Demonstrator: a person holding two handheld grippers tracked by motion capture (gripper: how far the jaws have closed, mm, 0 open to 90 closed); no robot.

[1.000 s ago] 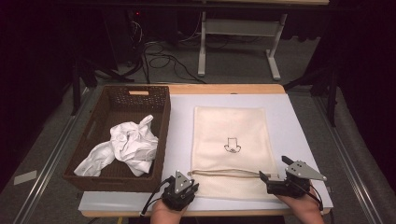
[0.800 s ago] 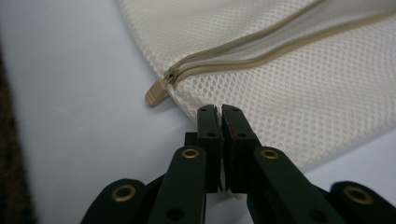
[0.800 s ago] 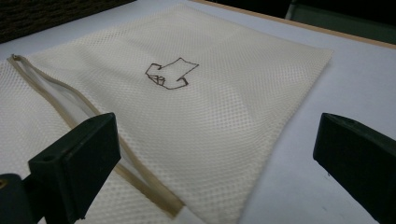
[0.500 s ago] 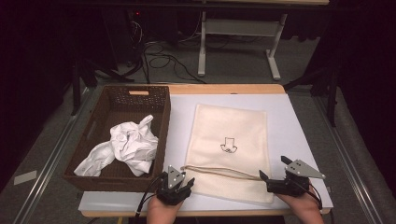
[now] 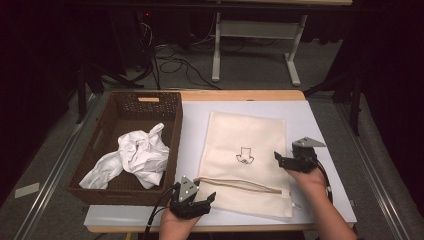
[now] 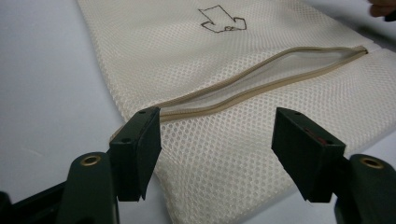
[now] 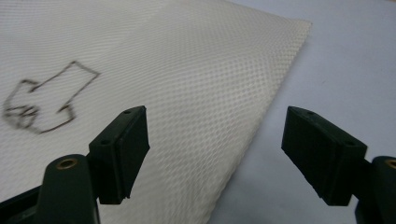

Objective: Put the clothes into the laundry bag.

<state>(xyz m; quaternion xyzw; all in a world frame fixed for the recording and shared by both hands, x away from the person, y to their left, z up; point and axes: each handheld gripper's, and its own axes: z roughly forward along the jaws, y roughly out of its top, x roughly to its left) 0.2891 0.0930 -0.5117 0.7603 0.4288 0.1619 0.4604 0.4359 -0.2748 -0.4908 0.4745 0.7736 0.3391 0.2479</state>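
- Since the earlier frame the right gripper (image 5: pixel 286 161) is moving up the mesh laundry bag's (image 5: pixel 240 137) right edge; its jaws are narrowing, gripping nothing.
- Left gripper (image 5: pixel 196 200) is opening at the bag's near corner, empty, beside the zipper (image 6: pixel 261 79).
- Bag is lying flat on the white table (image 5: pixel 195 125) beside the basket (image 5: pixel 125 105): light, limp, snag-prone; pinching the zipper's hem looks best.

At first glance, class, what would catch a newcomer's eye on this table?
A cream mesh bag lies flat mid-table, its zip partly open and a small arrow mark on it. Left of it, a dark basket holds a crumpled white cloth. The left gripper and right gripper, both open, flank the bag's near end.
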